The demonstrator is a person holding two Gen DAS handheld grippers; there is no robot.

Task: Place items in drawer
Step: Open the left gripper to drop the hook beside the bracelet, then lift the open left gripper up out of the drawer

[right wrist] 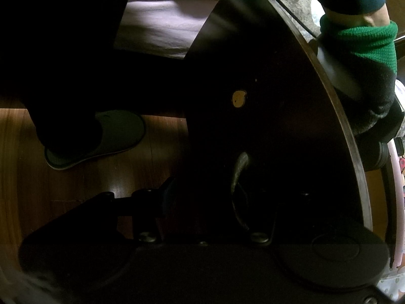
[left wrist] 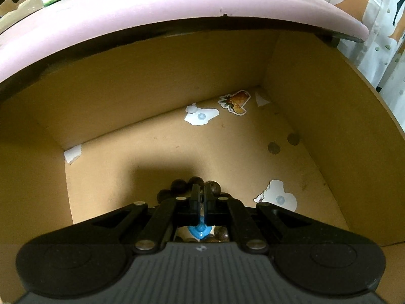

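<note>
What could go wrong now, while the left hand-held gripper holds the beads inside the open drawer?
1. The left hand-held gripper pinches only a small part of the brown bead string; it may slip out early.
2. On release, a bead could catch on the fingers.
3. The right hand-held gripper is at the dark drawer front; any push could move the drawer.

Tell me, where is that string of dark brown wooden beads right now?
In the left wrist view, the string of dark brown wooden beads hangs from the left gripper, jaws shut, low over the brown drawer floor beside a white sticker.
</note>
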